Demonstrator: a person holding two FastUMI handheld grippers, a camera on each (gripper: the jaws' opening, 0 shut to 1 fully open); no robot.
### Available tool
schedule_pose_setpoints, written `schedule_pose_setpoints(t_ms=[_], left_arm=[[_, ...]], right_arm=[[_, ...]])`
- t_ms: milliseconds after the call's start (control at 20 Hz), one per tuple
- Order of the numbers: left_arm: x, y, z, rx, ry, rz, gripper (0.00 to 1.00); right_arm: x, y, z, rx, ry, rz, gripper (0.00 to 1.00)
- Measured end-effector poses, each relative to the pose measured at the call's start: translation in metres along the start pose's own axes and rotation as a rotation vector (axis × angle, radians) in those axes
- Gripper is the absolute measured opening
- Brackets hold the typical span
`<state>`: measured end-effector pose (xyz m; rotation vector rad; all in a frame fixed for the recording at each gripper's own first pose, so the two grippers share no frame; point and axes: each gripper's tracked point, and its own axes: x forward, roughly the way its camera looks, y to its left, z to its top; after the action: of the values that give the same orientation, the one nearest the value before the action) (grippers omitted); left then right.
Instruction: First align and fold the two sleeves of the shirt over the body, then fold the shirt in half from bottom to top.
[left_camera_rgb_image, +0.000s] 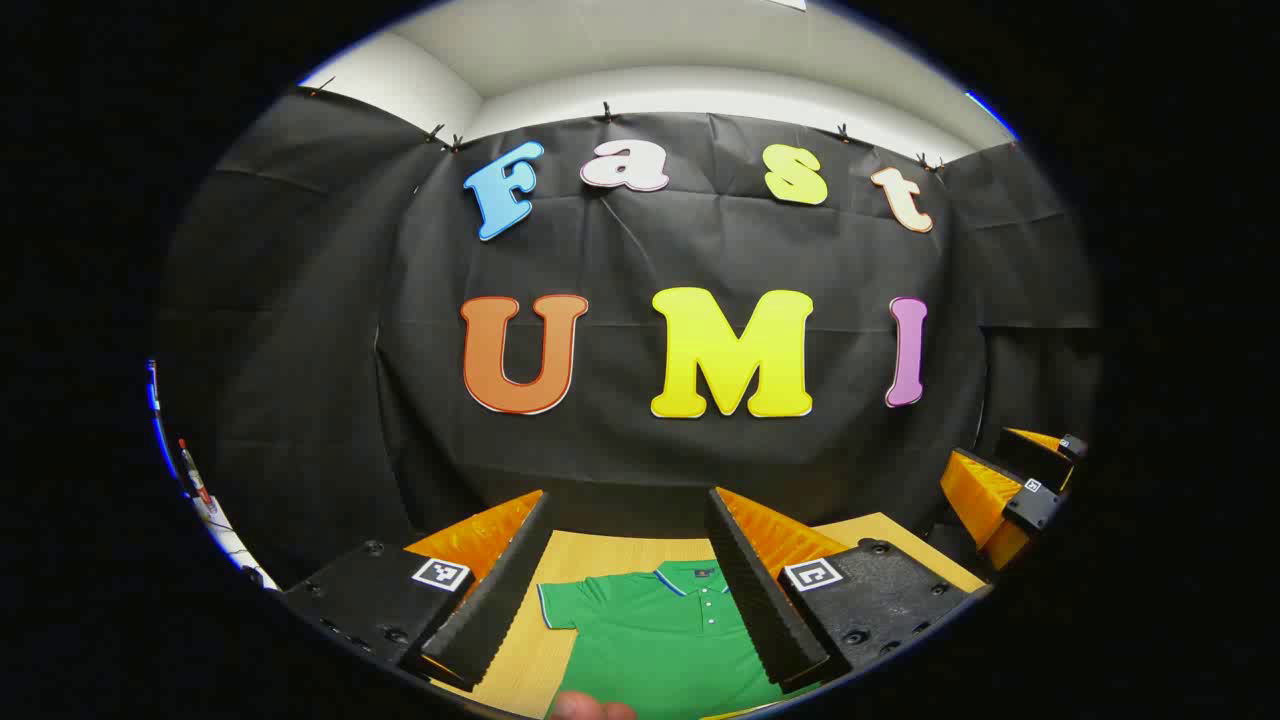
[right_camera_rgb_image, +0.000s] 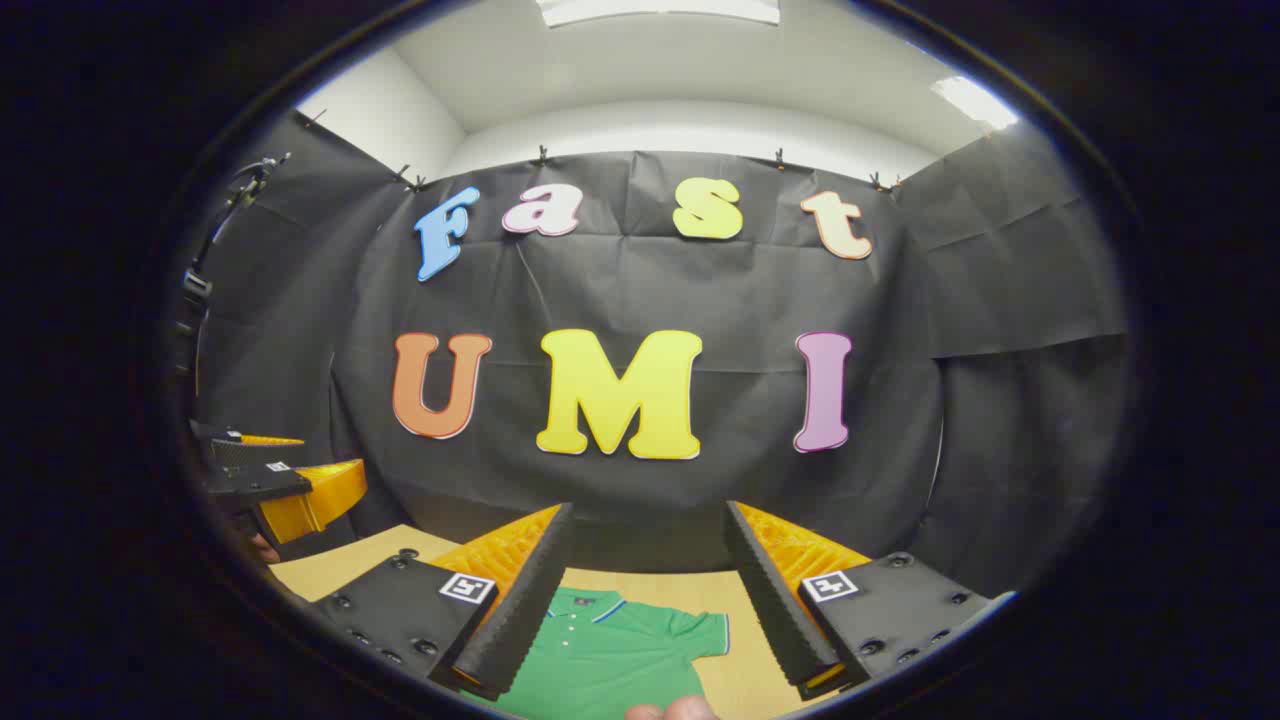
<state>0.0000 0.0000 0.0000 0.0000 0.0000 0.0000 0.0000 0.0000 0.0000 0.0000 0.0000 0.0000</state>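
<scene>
1. Bright, even overhead light here; 2 ceiling panels (right_camera_rgb_image: 657, 10) glow at the top of the right gripper view.
2. Fisheye bending curves the edges hard in both views.
3. Centre stays sharp, rims soften.
4. Green shirt (left_camera_rgb_image: 660, 640) is evenly lit, with no glare and only faint shadows.

A light wooden table (left_camera_rgb_image: 600, 555) carries 1 green polo shirt (left_camera_rgb_image: 650, 640), spread flat.

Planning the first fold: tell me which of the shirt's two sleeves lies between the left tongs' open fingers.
The sleeve at the image-left of the collar in the left gripper view. The other sleeve appears between the right tongs' fingers instead.
</scene>
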Motion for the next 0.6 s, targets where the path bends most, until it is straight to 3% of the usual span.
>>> schedule_pose_setpoints(t_ms=[100, 150, 200, 600], left_arm=[[0.003, 0.000, -0.003, -0.009, 0.005, 0.003, 0.98], [0.004, 0.001, -0.004, -0.010, 0.010, 0.007, 0.98], [0.003, 0.002, -0.006, -0.010, 0.012, 0.010, 0.98], [0.008, -0.001, -0.001, 0.010, -0.007, 0.023, 1.00]], right_arm=[[0.004, -0.001, 0.001, 0.010, -0.002, 0.000, 0.89], [0.006, -0.002, 0.001, 0.013, 0.000, 0.001, 0.95], [0.008, -0.001, 0.000, 0.012, 0.001, 0.004, 0.89], [0.016, -0.007, 0.002, 0.015, -0.007, 0.017, 0.89]])
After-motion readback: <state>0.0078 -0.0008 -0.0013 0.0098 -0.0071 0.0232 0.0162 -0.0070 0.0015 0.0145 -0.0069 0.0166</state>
